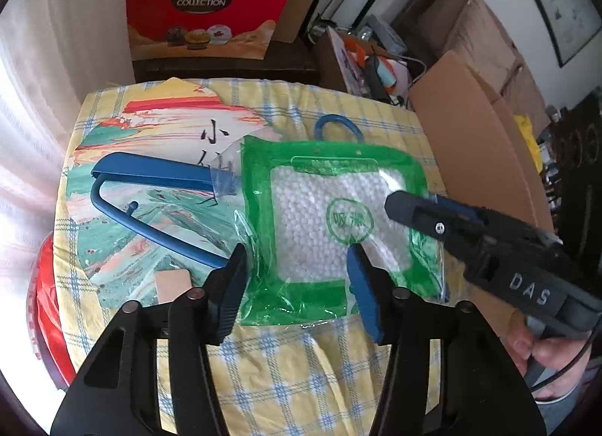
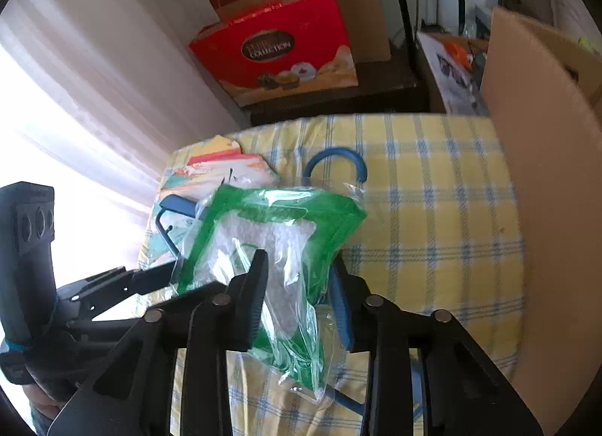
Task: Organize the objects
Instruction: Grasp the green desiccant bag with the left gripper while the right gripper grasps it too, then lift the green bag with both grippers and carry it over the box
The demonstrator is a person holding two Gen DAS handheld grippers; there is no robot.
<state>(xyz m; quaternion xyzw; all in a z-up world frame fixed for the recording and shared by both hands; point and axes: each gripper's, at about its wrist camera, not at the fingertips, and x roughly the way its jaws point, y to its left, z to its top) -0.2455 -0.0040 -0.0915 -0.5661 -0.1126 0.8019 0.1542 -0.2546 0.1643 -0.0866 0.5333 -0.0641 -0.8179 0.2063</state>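
**Green moisture-absorber bag held between two grippers**

Moisture-absorber bag (image 1: 331,218), green-bordered and filled with white beads, is seen inside a clear plastic sleeve over the yellow-and-blue checked cloth (image 1: 286,372) that covers the counter. Its blue hook (image 1: 338,127) points away from the cameras. In the right wrist view the bag is lifted and crumpled, and the right gripper (image 2: 301,296) is closed on its lower plastic, the film pinched between the black finger and the blue pad. The left gripper (image 1: 297,285) is placed at the bag's near edge with the bag's green corner between its fingers; whether the pads press on it cannot be told. A blue clothes hanger (image 1: 150,206) is laid just beside the bag on a painted paper sheet (image 1: 150,157), its end tucked under the bag's sleeve. Behind the counter a red gift box (image 1: 207,3) is stood upright, and brown cardboard (image 1: 481,157) is leaned along the right side.
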